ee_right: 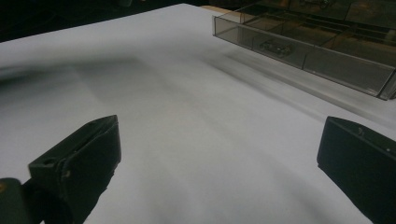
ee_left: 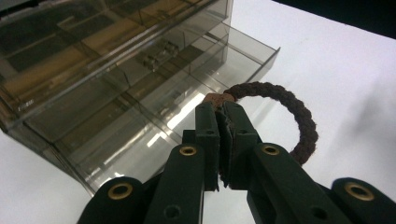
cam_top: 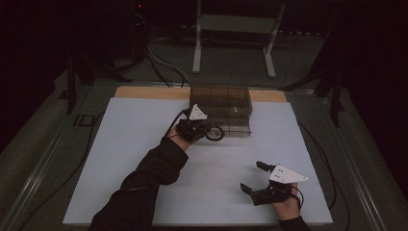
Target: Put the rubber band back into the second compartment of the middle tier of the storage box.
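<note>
A dark brown braided hair tie (ee_left: 299, 116) with a reddish joint hangs from my left gripper (ee_left: 223, 114), whose jaws are shut on it. In the high view the left gripper (cam_top: 204, 129) holds the hair tie (cam_top: 215, 133) just in front of a smoky clear organizer box (cam_top: 222, 102). The box's bottom drawer (ee_left: 187, 98) is pulled out and split into compartments; small dark items lie in one farther back. My right gripper (cam_top: 251, 177) rests low over the white mat near the front right, its jaws wide apart with nothing between them (ee_right: 219, 154).
The white mat (cam_top: 120, 159) covers a wooden board on the table. Cables (cam_top: 159, 67) trail at the back, and a white stand (cam_top: 235, 33) rises beyond the table. The pulled-out drawer (ee_right: 303, 51) lies ahead in the right gripper view.
</note>
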Available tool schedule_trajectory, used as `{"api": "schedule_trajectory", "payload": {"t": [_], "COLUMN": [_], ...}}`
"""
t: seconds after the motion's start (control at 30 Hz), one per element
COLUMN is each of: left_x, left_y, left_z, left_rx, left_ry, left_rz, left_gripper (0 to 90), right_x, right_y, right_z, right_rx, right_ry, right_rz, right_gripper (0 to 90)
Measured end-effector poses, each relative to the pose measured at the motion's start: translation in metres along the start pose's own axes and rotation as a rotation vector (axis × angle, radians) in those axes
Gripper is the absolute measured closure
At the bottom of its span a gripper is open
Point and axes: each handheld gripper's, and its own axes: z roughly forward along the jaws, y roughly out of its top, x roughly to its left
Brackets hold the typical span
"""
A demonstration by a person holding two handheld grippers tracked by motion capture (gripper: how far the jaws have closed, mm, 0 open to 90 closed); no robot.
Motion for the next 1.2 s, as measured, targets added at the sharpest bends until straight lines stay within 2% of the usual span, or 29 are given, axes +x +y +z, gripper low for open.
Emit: {"api": "schedule_trajectory", "payload": {"t": [0.17, 0.23, 0.6, 1.07, 1.2], "left_x": [0.000, 0.000, 0.009, 0.012, 0.016], "left_y": [0.004, 0.007, 0.017, 0.015, 0.012], "left_z": [0.004, 0.005, 0.014, 0.041, 0.047], "left_rx": [-0.015, -0.011, -0.042, -0.021, -0.010], "left_ry": [-0.003, 0.007, 0.027, 0.060, 0.062], "left_rz": [-0.021, -0.016, -0.045, -0.060, -0.084], "left_gripper": [87.3, 87.3, 87.2, 87.1, 87.2], "right_x": [-0.001, -0.001, -0.001, -0.001, -0.001], "right_y": [0.000, 0.000, 0.000, 0.000, 0.000], "right_z": [0.000, 0.000, -0.001, -0.002, -0.002], "right_rx": [-0.002, -0.002, -0.005, -0.011, -0.008], "right_ry": [-0.001, 0.000, 0.003, 0.006, 0.007], "right_rz": [0.003, 0.006, 0.007, 0.009, 0.014], "right_gripper": [0.0, 0.0, 0.0, 0.0, 0.0]}}
